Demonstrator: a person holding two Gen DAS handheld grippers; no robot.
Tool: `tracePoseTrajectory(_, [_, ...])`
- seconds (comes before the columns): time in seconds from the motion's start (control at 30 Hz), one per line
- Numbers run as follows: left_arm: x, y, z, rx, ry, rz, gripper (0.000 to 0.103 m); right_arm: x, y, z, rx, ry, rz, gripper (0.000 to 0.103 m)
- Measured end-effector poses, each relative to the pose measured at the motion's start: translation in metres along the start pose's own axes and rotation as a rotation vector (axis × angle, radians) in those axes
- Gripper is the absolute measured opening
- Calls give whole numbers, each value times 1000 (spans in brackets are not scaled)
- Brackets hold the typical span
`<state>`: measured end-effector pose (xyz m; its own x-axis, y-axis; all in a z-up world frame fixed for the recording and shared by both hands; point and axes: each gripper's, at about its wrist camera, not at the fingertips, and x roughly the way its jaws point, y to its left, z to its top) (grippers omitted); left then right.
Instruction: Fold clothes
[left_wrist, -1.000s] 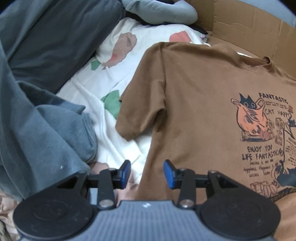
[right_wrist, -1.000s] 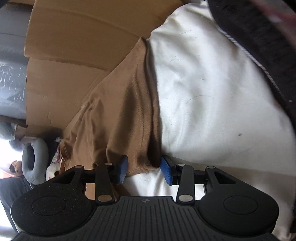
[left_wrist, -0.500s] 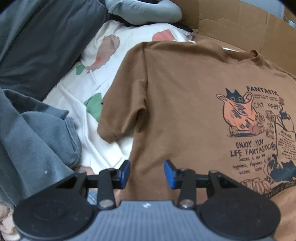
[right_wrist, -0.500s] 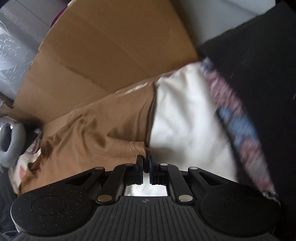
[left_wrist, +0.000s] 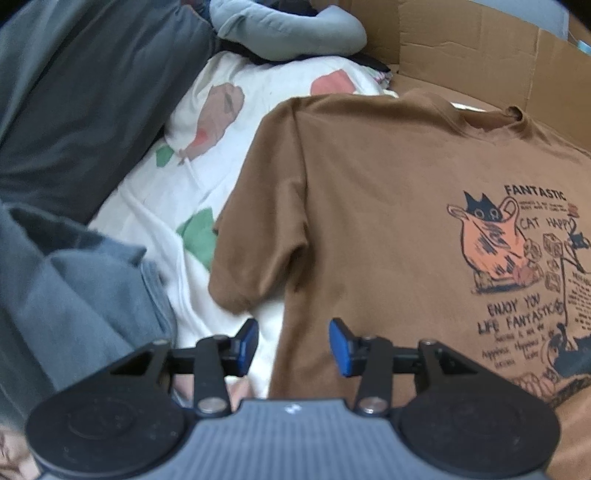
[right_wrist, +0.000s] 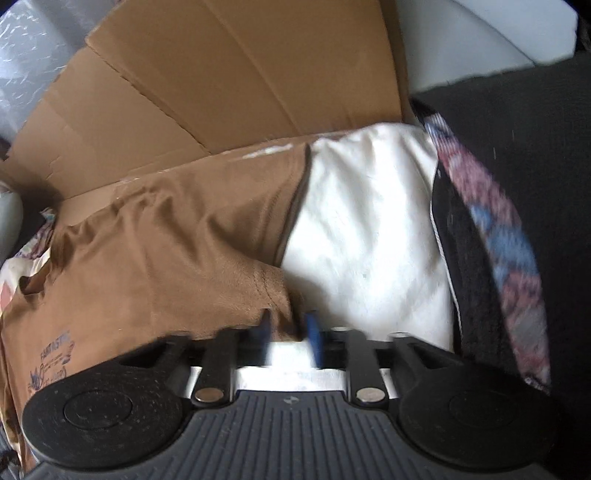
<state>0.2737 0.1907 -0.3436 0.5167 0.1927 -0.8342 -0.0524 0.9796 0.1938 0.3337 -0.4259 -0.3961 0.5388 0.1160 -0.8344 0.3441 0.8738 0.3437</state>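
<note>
A brown T-shirt (left_wrist: 369, 221) with a cat print lies face up on a white sheet (left_wrist: 147, 221). My left gripper (left_wrist: 293, 345) is open and its jaws are opening a little. It hovers over the shirt's side edge just below the short sleeve (left_wrist: 258, 258), with one finger above the sheet and the other above the cloth. In the right wrist view the shirt (right_wrist: 166, 258) is rumpled, and its other sleeve (right_wrist: 258, 288) is folded inward. My right gripper (right_wrist: 289, 332) is blurred and its jaws are opening. The sleeve's hem hangs loose between them, and the pads are not pressing on it.
Cardboard (left_wrist: 461, 55) (right_wrist: 240, 92) stands along the far side behind the collar. Grey garments (left_wrist: 74, 295) are piled at the left, with a grey cushion (left_wrist: 288, 33) behind them. A black garment with a patterned band (right_wrist: 535, 221) lies right of the white bedding (right_wrist: 369, 240).
The right gripper closed on the sleeve hem, rolled and lifted it inward, and now its fingers have parted again. The left gripper has hardly moved.
</note>
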Motion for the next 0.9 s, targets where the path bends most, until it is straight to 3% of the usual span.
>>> tracePoseTrajectory(0.17, [15,10,29,-46,8,26,46,-3,3,23,19,-47,56,45])
tracePoseTrajectory(0.27, [22,15,46,-94,8,31,46,7,7,35,22,-81,38,45])
tracePoseTrajectory(0.47, [32,9,59,-74,0,37,47,29,13,62,1,-145,-48,46])
tracePoseTrajectory(0.73, [43,2,61,-47,6,33,47,53,4,84,-11,-119,-94,46])
tracePoseTrajectory(0.8, [47,4,64,-47,8,39,47,54,6,85,-47,-113,-94,36])
tracePoseTrajectory(0.83, [49,5,66,-49,11,43,47,55,7,85,-67,-110,-95,21])
tracePoseTrajectory(0.9, [54,10,69,-63,19,52,47,54,10,85,-102,-108,-95,8])
